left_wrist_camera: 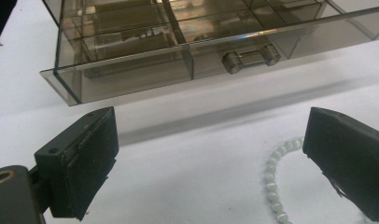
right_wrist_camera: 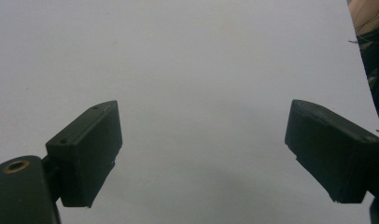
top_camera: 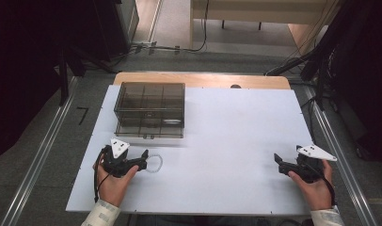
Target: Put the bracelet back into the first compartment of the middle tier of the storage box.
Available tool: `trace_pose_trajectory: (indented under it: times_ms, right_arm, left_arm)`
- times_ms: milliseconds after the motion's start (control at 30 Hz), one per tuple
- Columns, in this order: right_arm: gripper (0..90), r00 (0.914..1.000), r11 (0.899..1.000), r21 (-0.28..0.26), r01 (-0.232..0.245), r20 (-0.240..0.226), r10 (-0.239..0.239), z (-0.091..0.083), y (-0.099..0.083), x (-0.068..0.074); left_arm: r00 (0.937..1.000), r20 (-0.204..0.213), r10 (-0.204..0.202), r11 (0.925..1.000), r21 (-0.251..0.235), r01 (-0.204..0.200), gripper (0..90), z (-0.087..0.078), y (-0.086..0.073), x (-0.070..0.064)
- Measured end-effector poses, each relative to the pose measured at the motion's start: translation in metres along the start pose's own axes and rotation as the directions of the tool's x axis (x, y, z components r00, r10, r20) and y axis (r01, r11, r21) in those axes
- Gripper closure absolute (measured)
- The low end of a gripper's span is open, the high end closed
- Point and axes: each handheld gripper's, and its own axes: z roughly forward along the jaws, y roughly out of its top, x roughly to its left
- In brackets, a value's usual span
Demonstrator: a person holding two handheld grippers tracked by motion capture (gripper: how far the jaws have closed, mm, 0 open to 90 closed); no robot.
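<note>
High view shows a white tabletop with a smoked, see-through compartment box at its far left, and a pearl bracelet lying flat on the board just in front of that box; the left claw sits just beside the bracelet's left edge, its jaws spread wide and holding nothing; the right claw rests well apart at the right of the board, likewise wide open and empty.

Left gripper view has the bracelet curving in beside the right-hand jaw, with the box's front drawer and its small bar handle beyond.

As a string of small round beads, the bracelet is probably light and limp, apt to sag and swing once lifted, and the smooth beads may slip between flat pads; a pinch across the strand at its near left arc looks the likeliest hold, with the pads closing squarely on the beads.

Being a closed loop laid nearly round, it points no particular way and has no clear long axis; its plane lies flat on the tabletop.
</note>
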Motion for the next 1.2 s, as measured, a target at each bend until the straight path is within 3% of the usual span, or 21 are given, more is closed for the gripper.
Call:
trace_pose_trajectory:
  times_ms: [1067, 1200]
  right_arm:
    - [9.5, 0.9999, 1.000, 0.013, 0.013, 0.000, -0.013, 0.001, 0.000, 0.002]
    - [9.5, 0.9999, 1.000, 0.014, 0.014, 0.000, -0.014, 0.002, 0.000, 0.003]
  left_arm:
    - [0.9978, 0.041, 0.052, 0.9956, 0.076, -0.055, 6.3, 0.010, -0.003, -0.008]
    - [0.9973, 0.042, 0.061, 0.9941, 0.087, -0.064, 10.0, 0.012, -0.003, -0.009]
